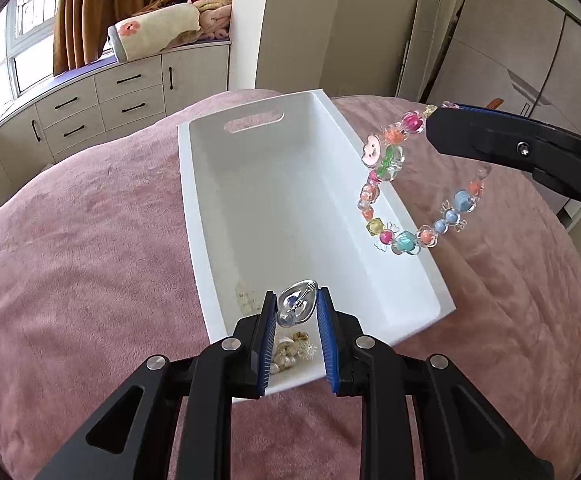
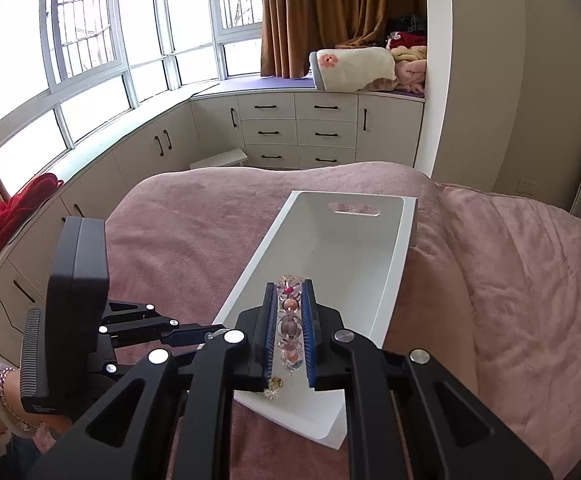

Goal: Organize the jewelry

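Left tongs (image 1: pixel 297 312) pinch a clear glass pendant (image 1: pixel 296 306) above the white bin (image 1: pixel 274 200); right tongs (image 2: pixel 290 312), level, clamp the beaded bracelet (image 1: pixel 402 184).

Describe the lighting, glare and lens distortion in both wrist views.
Left wrist view: even daylight, soft shine on the white bin, sharp beaded bracelet, fisheye bending the cabinets.
Right wrist view: blown-out windows, bowed frames, dark vignetted corners, beaded bracelet between the right gripper fingers slightly soft.
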Motion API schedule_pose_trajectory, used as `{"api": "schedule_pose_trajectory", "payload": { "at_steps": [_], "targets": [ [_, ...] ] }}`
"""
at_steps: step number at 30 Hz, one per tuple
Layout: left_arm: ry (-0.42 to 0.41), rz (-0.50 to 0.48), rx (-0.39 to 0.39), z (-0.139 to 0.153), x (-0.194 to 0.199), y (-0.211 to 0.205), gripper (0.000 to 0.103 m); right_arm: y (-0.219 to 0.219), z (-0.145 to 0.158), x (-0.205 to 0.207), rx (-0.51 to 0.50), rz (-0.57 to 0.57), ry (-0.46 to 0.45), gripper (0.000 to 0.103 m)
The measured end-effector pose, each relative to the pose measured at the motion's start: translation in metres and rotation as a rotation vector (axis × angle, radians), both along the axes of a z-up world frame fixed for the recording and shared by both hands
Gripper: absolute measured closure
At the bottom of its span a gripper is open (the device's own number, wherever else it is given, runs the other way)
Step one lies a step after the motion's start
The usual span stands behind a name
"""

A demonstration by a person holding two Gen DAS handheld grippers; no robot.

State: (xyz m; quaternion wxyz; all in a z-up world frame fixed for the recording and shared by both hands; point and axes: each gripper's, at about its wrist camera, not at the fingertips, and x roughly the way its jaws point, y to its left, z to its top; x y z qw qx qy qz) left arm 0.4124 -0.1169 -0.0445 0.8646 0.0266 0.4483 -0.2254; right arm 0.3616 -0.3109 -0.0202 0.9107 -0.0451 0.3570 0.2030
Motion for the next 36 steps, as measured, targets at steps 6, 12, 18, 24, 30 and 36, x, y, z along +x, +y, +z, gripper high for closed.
{"api": "schedule_pose_trajectory", "payload": {
  "at_steps": [6,12,18,24,30,36],
  "targets": [
    [0.039,0.021,0.019,-0.024,0.024,-0.009,0.078,-0.005,-0.024,0.021,0.006,-0.023,0.041,0.090],
    [0.049,0.018,0.057,-0.037,0.028,-0.015,0.077,-0.005,-0.043,0.033,0.005,-0.034,0.075,0.090],
    [0.012,0.056,0.050,-0.030,0.018,-0.009,0.047,0.000,-0.042,0.029,-0.034,-0.050,0.036,0.052],
    [-0.082,0.079,0.066,0.001,-0.005,0.000,0.030,-0.002,-0.023,0.007,-0.024,-0.086,-0.032,0.024],
    [-0.177,0.087,0.055,0.039,-0.040,0.009,0.012,-0.005,0.002,-0.031,-0.047,-0.128,-0.098,0.005],
    [-0.206,0.114,0.077,0.053,-0.073,0.017,0.010,-0.005,0.020,-0.064,-0.069,-0.168,-0.126,0.005]
  ]
}}
